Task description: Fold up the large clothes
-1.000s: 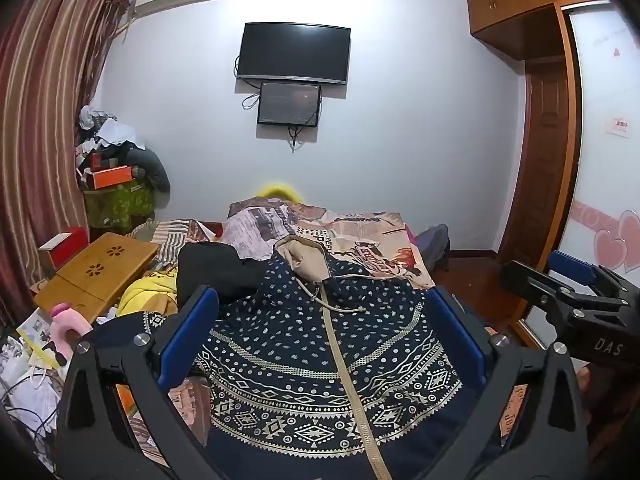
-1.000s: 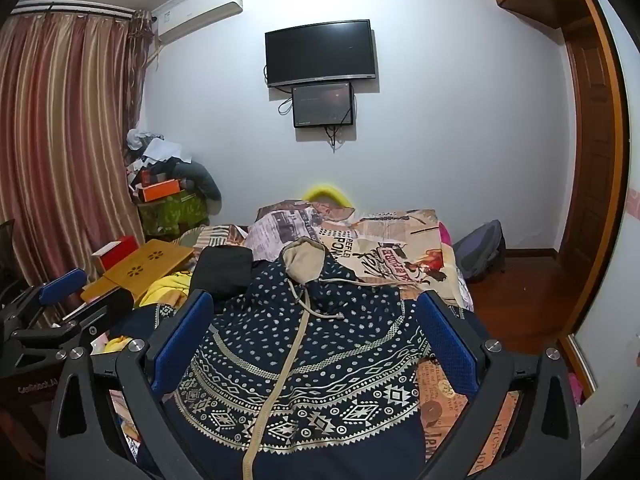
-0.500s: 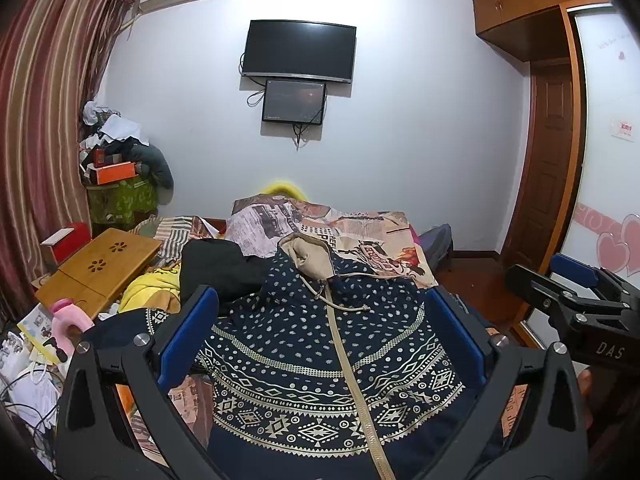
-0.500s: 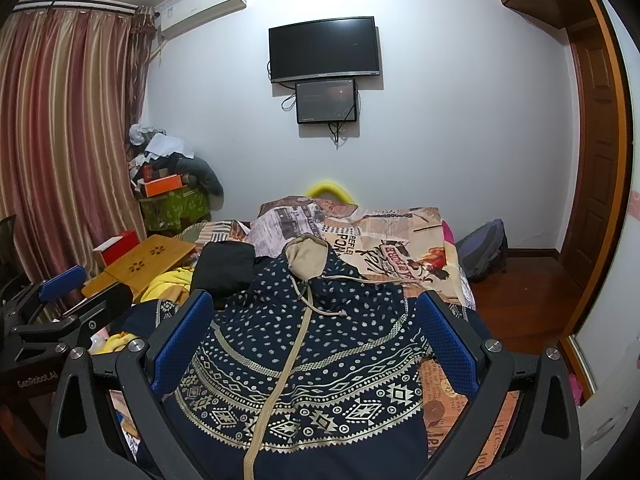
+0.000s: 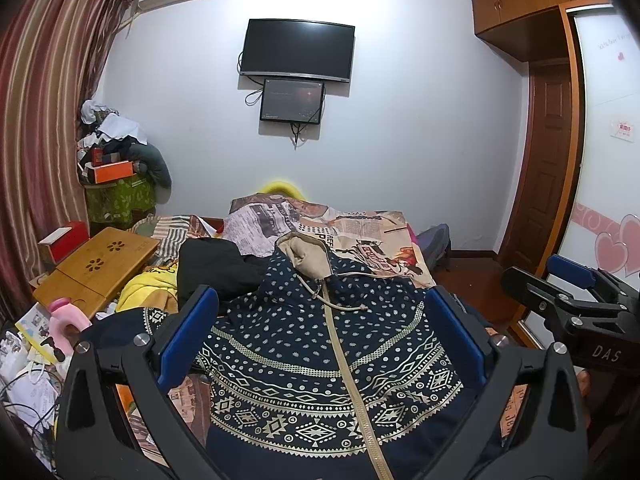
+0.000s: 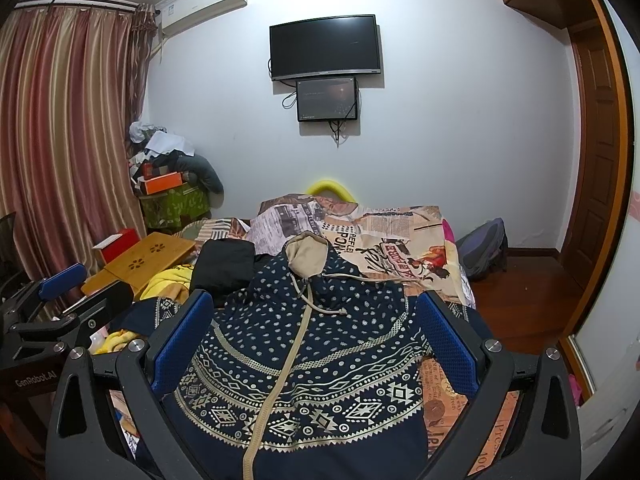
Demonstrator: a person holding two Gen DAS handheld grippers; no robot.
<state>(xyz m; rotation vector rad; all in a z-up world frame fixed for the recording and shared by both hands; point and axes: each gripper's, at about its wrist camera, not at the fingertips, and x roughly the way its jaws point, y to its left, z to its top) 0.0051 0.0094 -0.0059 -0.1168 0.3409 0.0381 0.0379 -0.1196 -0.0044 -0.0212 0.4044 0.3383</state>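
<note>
Navy zip-front hooded jacket with cream dot and diamond bands [image 5: 320, 364] lies spread face-up on the bed with the newspaper-print cover [image 5: 372, 236], beige-lined hood [image 5: 304, 256] toward the far wall, drawstrings loose on the chest. Left tool [image 5: 322, 336] hangs above the jacket's lower half, blue-padded fingers [image 5: 188, 340] set wide, nothing between them. Right tool [image 6: 312, 340] likewise spread wide and empty over the same garment; it also shows at the right edge of the left view. Black folded garment [image 5: 212, 268] sits just beside the jacket's left shoulder, possibly touching. Wooden lap table [image 5: 96, 272] rests at bed's left edge.
</note>
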